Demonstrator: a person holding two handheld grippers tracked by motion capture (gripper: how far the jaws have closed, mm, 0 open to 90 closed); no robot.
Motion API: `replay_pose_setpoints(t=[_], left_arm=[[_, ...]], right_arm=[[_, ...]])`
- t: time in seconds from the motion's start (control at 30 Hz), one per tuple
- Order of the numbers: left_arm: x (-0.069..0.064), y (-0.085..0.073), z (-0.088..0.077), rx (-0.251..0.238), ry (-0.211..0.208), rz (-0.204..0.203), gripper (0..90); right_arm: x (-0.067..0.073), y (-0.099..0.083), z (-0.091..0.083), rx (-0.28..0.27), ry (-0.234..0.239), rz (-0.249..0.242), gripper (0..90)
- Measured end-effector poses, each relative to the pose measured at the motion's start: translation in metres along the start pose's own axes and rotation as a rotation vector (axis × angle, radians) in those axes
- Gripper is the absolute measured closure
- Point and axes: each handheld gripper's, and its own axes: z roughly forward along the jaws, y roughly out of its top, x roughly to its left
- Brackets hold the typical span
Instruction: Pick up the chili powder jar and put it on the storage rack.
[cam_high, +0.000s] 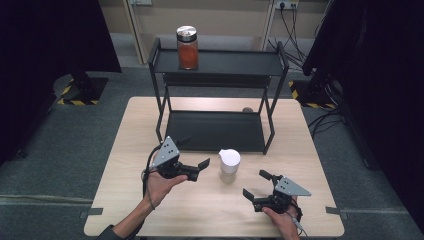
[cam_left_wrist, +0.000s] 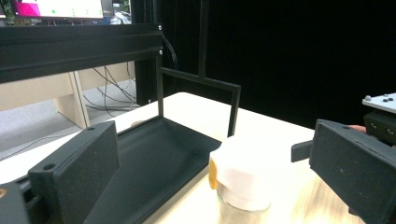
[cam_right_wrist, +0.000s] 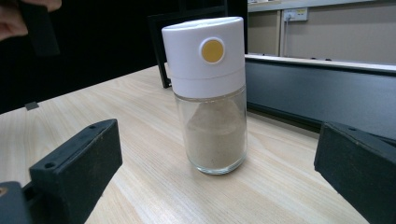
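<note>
On the wooden counter (cam_high: 150, 210), one white-capped glass shaker (cam_high: 229, 165) stands upright just in front of the two-tier black rack (cam_high: 215, 131), between the left hand-held gripper (cam_high: 195, 160) and the right hand-held gripper (cam_high: 256, 184), both with jaws spread apart and holding nothing. The right gripper view reveals the shaker's yellow button (cam_right_wrist: 212, 50) and pale powder inside, while the high view alone shows one orange-filled jar (cam_high: 187, 48) on the rack's top shelf.

glass jar (cam_right_wrist: 215, 135), matt wood table (cam_high: 150, 200)
</note>
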Motion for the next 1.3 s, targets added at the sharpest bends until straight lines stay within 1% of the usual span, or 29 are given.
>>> replay_pose_setpoints(t=[0.07,0.17,0.27,0.43,0.5,0.57,0.6,0.77,0.83,0.9,1.0,1.1,1.3], left_arm=[[-0.001,-0.006,-0.001,-0.001,-0.003,-0.005,1.2],[-0.004,-0.017,-0.003,0.001,-0.003,0.0,1.2],[-0.005,-0.028,-0.005,0.001,-0.01,-0.023,1.2],[-0.01,-0.045,-0.01,-0.006,-0.006,-0.017,1.2],[-0.011,-0.051,-0.011,-0.004,-0.01,-0.023,1.2],[-0.012,-0.058,-0.013,0.0,-0.01,-0.019,1.2],[-0.012,-0.058,-0.013,0.0,-0.01,-0.019,1.2],[-0.013,-0.072,-0.017,-0.022,-0.007,-0.031,1.2],[-0.014,-0.076,-0.018,-0.028,-0.005,-0.025,1.2],[-0.015,-0.08,-0.018,-0.026,-0.002,-0.015,1.2],[-0.017,-0.085,-0.018,-0.022,-0.001,-0.016,1.2],[-0.02,-0.09,-0.018,-0.011,0.006,0.007,1.7],[-0.022,-0.098,-0.023,-0.007,0.017,0.01,1.8]], right_arm=[[0.0,0.0,0.0,-0.001,0.001,0.001,1.2],[0.0,0.0,0.0,-0.002,0.003,0.001,1.2],[0.0,0.0,0.0,-0.001,0.003,0.001,1.2],[0.0,0.0,0.0,-0.001,0.001,0.002,1.2],[0.0,-0.001,-0.001,-0.003,0.0,0.008,1.2],[-0.001,-0.001,0.0,-0.003,0.001,0.009,1.2],[0.0,-0.001,-0.001,-0.003,0.001,0.009,1.2],[-0.001,-0.001,0.0,-0.003,0.003,0.01,1.2],[-0.001,-0.001,0.0,-0.003,0.003,0.008,1.2],[-0.001,-0.001,0.0,-0.003,0.004,0.008,1.2],[-0.001,-0.001,0.0,-0.002,0.004,0.007,1.2],[0.0,0.0,0.0,-0.001,0.006,0.001,1.2],[0.001,0.0,-0.001,-0.003,0.006,-0.005,1.2]])
